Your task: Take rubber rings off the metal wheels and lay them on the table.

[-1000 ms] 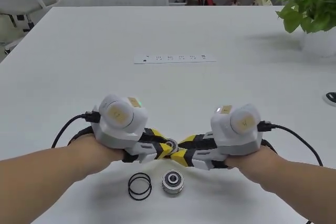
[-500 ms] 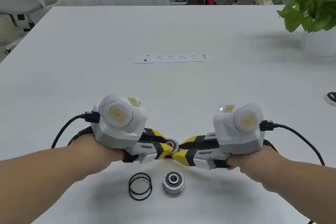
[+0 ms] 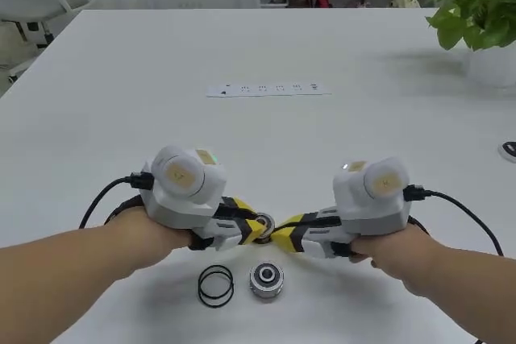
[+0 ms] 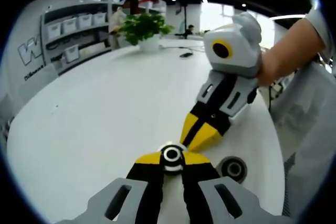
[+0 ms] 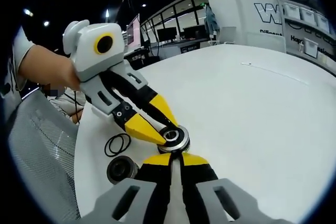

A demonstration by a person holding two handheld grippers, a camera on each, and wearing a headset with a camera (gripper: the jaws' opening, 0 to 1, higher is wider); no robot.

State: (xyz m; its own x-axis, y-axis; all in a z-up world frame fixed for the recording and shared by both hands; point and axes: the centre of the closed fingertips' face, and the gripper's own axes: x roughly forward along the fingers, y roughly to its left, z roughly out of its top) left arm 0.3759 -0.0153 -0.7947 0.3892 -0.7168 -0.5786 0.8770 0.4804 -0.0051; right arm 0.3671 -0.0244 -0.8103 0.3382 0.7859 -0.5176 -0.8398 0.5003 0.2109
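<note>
Left gripper (image 4: 172, 158) is clamped on a wheel (image 4: 172, 153) over the tabletop's (image 3: 121, 78) near edge; right gripper (image 5: 176, 157), jaws together, meets its rim, ring-hold unclear; two rings (image 3: 214, 285) already lie by a second wheel (image 3: 266, 278), seemingly stripped; the held one remains.

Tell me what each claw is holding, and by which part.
The left claw clamps a metal wheel across its rim. The right claw is shut against that wheel's edge; whether it grips anything cannot be told.
</note>
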